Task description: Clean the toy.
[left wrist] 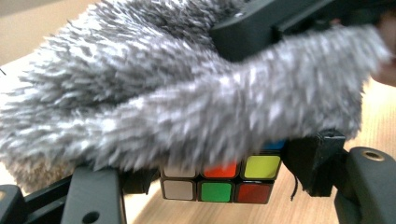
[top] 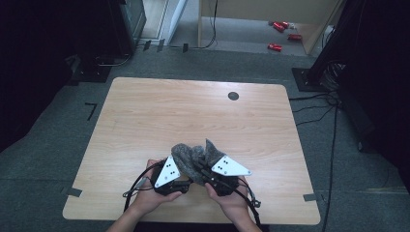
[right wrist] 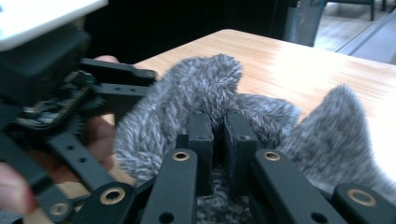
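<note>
Fuzzy cloth grey, white-flecked; cube tiles white, orange, yellow, green, red; table pale woodgrain.

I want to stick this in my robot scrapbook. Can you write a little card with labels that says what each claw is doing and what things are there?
Place: wooden table, near the person's edge
Fuzzy thing: grey furry cloth, bunched between both claws
Left claw: shut on a puzzle cube, with the furry cloth draped over its top
Right claw: shut, pinching the furry cloth
Cube colours seen: white, orange, yellow, green, red, a bit of blue
Hands: one hand holds each claw
</note>
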Demonstrator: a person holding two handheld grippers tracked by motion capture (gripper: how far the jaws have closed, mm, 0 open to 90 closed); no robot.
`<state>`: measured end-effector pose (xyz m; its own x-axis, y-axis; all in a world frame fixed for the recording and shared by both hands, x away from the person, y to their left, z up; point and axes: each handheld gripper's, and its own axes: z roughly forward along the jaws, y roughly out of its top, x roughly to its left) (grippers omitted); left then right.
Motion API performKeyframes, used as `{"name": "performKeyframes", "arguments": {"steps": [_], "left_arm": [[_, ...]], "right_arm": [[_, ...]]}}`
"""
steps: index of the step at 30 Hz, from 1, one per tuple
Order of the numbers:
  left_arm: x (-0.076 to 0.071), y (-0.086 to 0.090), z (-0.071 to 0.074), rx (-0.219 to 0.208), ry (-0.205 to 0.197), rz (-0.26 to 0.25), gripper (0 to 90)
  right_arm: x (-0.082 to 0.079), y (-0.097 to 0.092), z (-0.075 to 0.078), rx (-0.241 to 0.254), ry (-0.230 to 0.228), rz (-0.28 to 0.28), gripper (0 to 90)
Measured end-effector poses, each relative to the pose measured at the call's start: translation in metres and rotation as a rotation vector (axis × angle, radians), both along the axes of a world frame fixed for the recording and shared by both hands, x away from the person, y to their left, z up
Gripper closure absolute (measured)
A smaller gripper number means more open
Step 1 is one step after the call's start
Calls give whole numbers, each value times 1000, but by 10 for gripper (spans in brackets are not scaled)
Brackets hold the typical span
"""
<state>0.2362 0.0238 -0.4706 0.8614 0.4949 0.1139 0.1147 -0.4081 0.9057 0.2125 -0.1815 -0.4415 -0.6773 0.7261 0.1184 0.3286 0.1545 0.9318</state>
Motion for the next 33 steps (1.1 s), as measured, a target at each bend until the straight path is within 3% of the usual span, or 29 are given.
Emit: {"name": "performKeyframes", "arguments": {"steps": [3,5,8,10,13,15,17,20,22,24,27,28,30,31,33], "left_arm": [[-1,1,3,-11,-11,-2,355],[0,1,3,-16,-2,-4,355],[1,0,1,-6,6,3,355],[1,-1,0,1,8,5,355],[0,0,0,-1,6,8,355],[0,1,1,-11,-3,11,355],[0,2,2,-15,-5,11,356],[1,3,2,-22,-1,14,356],[1,3,2,-20,-1,17,355],[0,2,2,-15,-7,20,356],[0,3,2,-23,-13,20,355],[0,4,3,-27,-18,21,355],[1,4,3,-27,-18,22,355],[1,5,3,-26,-15,19,355],[1,5,3,-27,-12,17,355]], "right_arm": [[7,-13,0,15,7,-51,842],[8,-15,0,18,11,-56,843],[5,-10,0,12,14,-45,844],[-2,3,-1,-13,-6,1,843],[-4,6,-1,-31,-22,9,842],[0,1,0,-6,-6,4,842],[7,-11,-1,13,16,-46,843],[8,-15,-1,27,27,-52,844],[4,-10,0,20,18,-39,844],[-3,2,1,5,-5,13,842],[-4,5,2,-11,-18,12,841],[1,-1,3,15,-1,3,841],[4,-5,2,16,2,-17,842],[9,-15,0,30,30,-59,842],[10,-17,-1,36,35,-65,842]]}}
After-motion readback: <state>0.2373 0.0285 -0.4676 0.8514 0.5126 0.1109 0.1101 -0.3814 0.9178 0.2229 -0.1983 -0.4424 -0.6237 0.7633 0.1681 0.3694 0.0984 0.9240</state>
